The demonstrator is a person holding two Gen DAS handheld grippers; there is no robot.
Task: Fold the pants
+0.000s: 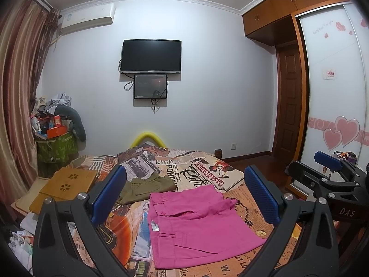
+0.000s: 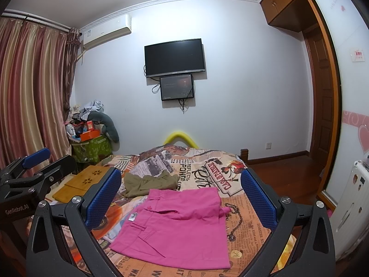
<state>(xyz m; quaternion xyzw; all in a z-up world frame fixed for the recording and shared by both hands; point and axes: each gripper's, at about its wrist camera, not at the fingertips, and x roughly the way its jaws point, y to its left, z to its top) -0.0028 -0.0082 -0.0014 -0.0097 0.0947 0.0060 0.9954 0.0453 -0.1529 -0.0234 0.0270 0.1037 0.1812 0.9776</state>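
Observation:
Pink pants (image 1: pixel 198 224) lie folded flat on the patterned bedspread (image 1: pixel 207 170); they also show in the right wrist view (image 2: pixel 177 226). A chain with a gold tag (image 1: pixel 248 212) hangs off their right edge. My left gripper (image 1: pixel 184 191) is open and empty, held above the pants' near side. My right gripper (image 2: pixel 180 194) is open and empty, also above the pants. Each gripper shows at the edge of the other's view: the right one (image 1: pixel 327 161) and the left one (image 2: pixel 37 157).
Olive-green pants (image 1: pixel 147 187) lie folded behind the pink ones. A wooden lap tray (image 1: pixel 62 184) sits on the bed's left. A cluttered green hamper (image 1: pixel 55 147) stands in the far left corner. A wardrobe with heart stickers (image 1: pixel 334 92) is at right.

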